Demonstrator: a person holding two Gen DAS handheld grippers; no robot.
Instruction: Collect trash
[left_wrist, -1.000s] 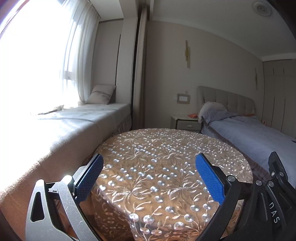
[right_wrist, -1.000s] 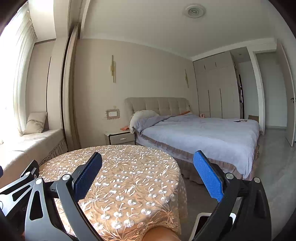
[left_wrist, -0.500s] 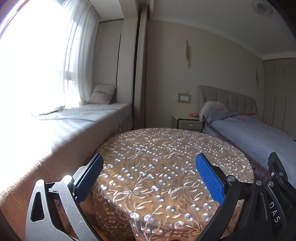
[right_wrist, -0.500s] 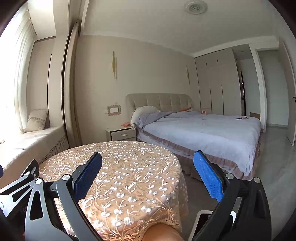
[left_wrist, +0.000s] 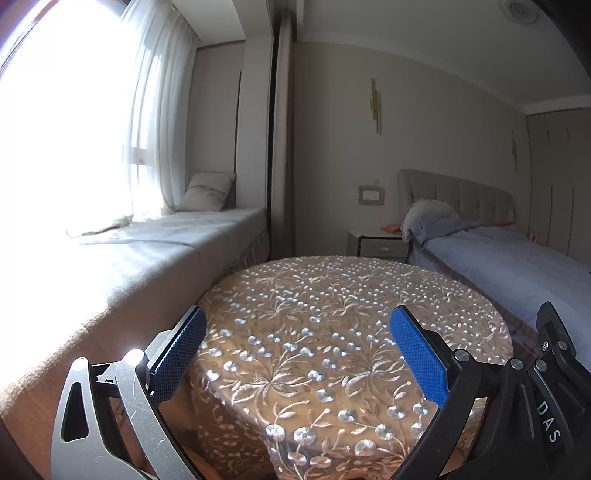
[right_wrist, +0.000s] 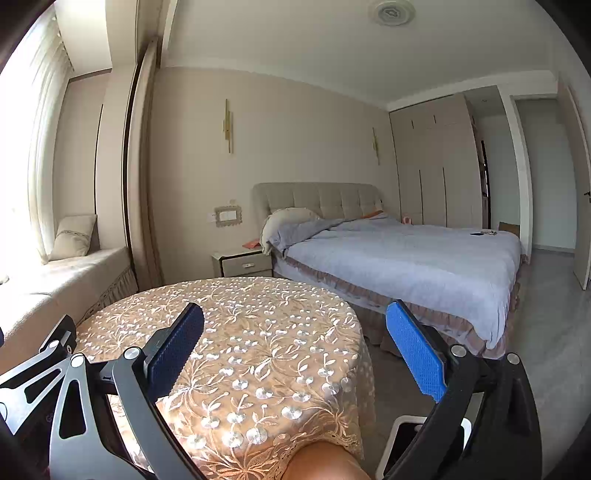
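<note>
Reads "DAS" in white letters on the black frame at the right edge of the left view, part of the right gripper (right_wrist: 293, 325). Holds both the left gripper (left_wrist: 295, 326) and the right one with blue-padded jaws spread wide, gripping nothing, above the round table in a tan lace cloth with silver flowers (left_wrist: 332, 295). Shows no trash anywhere. Sits a touch closer to the table than a moment ago.

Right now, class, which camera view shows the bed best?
The right wrist view: the bed appears nearly whole, headboard to foot. The left wrist view shows only its pillow end and near side, cut off at the frame edge.
</note>
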